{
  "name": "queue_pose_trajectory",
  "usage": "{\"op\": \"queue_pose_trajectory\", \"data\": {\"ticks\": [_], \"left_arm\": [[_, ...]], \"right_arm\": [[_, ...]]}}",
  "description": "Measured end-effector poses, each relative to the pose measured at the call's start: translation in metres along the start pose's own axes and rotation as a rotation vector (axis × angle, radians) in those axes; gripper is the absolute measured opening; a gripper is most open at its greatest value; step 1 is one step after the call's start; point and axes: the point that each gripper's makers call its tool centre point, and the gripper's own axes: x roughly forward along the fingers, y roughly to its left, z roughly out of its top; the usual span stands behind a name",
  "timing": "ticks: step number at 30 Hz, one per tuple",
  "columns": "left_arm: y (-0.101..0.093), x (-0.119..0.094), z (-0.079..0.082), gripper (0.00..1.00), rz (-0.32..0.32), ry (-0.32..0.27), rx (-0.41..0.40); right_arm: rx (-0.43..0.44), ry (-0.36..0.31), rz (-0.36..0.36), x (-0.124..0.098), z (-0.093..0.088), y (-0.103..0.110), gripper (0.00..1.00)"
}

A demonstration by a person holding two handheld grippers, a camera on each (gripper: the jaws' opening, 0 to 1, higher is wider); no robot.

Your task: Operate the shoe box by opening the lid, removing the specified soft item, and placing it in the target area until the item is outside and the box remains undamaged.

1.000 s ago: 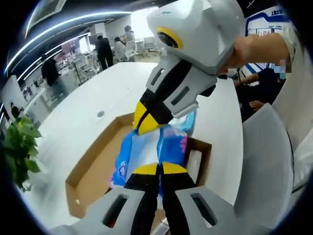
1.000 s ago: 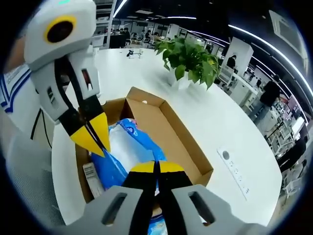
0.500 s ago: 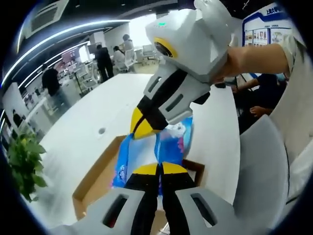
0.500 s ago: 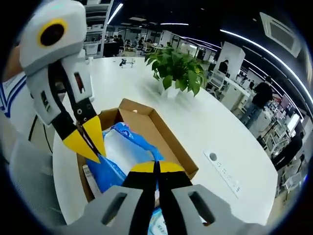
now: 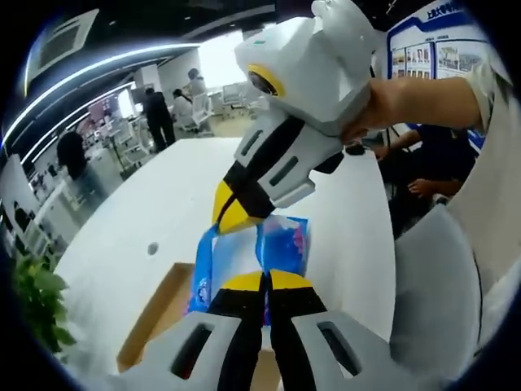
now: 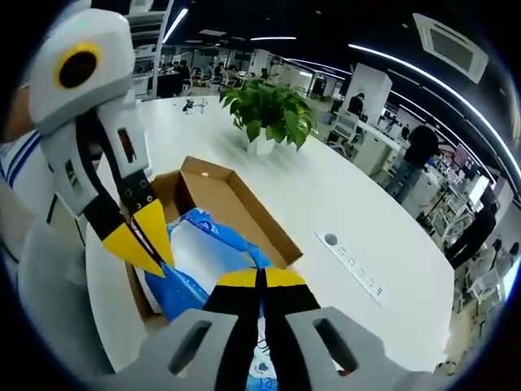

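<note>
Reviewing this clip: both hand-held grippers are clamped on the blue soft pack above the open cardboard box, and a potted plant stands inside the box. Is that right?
Not quite. The potted plant stands on the white table beyond the cardboard box, not inside it, as the right gripper view shows. The rest holds: the left hand-held gripper and right hand-held gripper are both shut on the blue soft pack above the open box.

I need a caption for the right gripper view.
Both grippers hold the blue pack above the open box.
</note>
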Motion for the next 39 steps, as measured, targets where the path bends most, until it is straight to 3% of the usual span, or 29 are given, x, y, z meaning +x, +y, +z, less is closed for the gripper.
{"op": "queue_pose_trajectory", "data": {"ticks": [13, 39], "left_arm": [[-0.024, 0.042, 0.019, 0.00, -0.043, -0.005, 0.031], [-0.052, 0.115, 0.058, 0.00, -0.075, -0.070, 0.061]], "right_arm": [[0.051, 0.044, -0.029, -0.022, -0.047, -0.022, 0.00], [0.101, 0.087, -0.087, -0.058, -0.114, -0.069, 0.00]]}}
